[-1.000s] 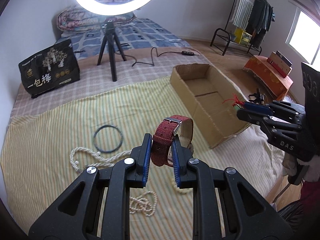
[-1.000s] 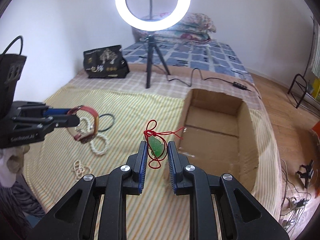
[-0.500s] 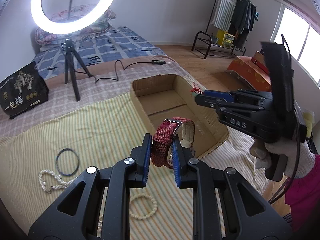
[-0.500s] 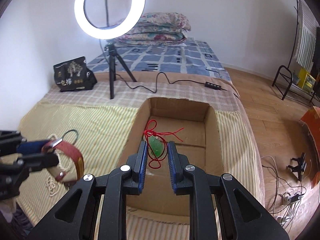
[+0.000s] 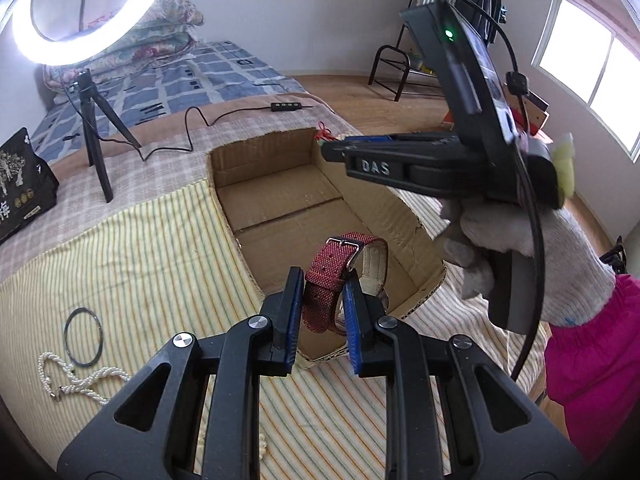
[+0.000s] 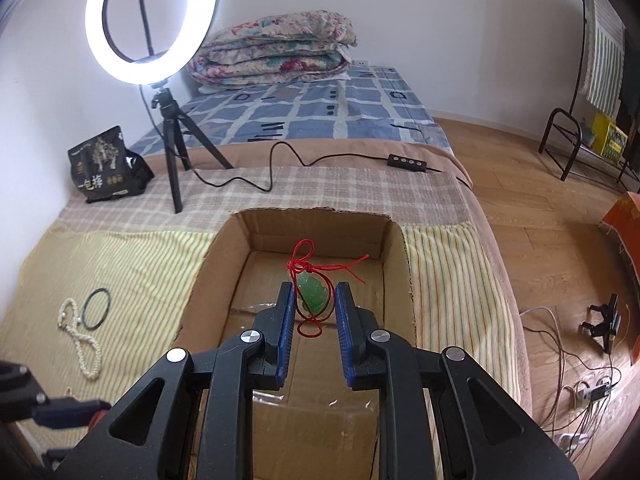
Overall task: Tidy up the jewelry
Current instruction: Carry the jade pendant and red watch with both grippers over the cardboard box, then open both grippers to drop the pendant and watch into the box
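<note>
Progress is shown by a change of backdrop: a second ago striped bedspread lay under both loads, and now the box (image 6: 316,360) lies under them. The watch (image 5: 344,280) is clamped by its red strap between the narrow-set fingers of the left gripper (image 5: 320,300), and has been carried from above the bedspread (image 5: 132,264), near the ring and beads, to a place over the near end of the box. The pendant (image 6: 314,294), green on a red cord, is pinched between the fingers of the right gripper (image 6: 312,304); it was to the left of the box a second ago and is now hung over the box floor, towards its far wall. Both grips are unchanged, and neither piece is seen to touch the cardboard.

Both pieces are judged to be ready for release, once they have been lowered a little. Still to be gathered on the bedspread, well to the left of the box, are the ring (image 6: 96,308) and the beads (image 6: 80,336). A further short string of beads is partly hidden under the left gripper.
</note>
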Demonstrator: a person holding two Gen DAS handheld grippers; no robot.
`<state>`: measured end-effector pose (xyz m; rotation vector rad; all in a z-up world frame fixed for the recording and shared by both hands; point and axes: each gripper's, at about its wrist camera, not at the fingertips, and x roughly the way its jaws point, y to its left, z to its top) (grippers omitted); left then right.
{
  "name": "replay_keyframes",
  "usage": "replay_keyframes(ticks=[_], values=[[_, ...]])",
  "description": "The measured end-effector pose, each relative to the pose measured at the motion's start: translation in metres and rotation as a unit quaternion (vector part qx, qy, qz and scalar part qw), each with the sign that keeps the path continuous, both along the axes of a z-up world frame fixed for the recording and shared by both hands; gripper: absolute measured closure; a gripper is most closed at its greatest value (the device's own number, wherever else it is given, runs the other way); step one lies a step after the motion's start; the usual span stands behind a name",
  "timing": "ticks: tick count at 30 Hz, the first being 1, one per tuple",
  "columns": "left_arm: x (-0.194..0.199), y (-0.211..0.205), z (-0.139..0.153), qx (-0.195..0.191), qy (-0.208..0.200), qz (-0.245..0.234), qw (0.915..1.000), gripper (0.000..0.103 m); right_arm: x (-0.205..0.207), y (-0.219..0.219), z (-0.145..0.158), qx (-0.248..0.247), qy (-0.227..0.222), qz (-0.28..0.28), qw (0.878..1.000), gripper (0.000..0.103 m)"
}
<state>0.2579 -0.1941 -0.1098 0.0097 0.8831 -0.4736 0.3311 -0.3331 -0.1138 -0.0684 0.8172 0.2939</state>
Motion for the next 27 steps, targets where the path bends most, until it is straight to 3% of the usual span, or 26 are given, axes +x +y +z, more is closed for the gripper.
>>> replay_keyframes(ticks=[11, 13, 15, 27], values=[[0.002, -0.018, -0.011, 0.020, -0.004, -0.010, 0.9997, 0.082, 0.015, -0.003, -0.017, 0.006, 0.020, -0.003, 1.000, 0.082], [0.001, -0.017, -0.009, 0.015, -0.005, -0.011, 0.9998, 0.058, 0.016, -0.002, -0.016, 0.002, 0.020, -0.011, 1.000, 0.058], [-0.001, -0.015, -0.006, 0.016, -0.013, -0.005, 0.9998, 0.048, 0.014, -0.003, -0.013, 0.000, 0.010, -0.019, 1.000, 0.047], [-0.022, 0.007, 0.013, 0.019, -0.035, 0.001, 0.9992, 0.048, -0.001, -0.007, 0.013, -0.014, -0.011, -0.046, 0.999, 0.041]])
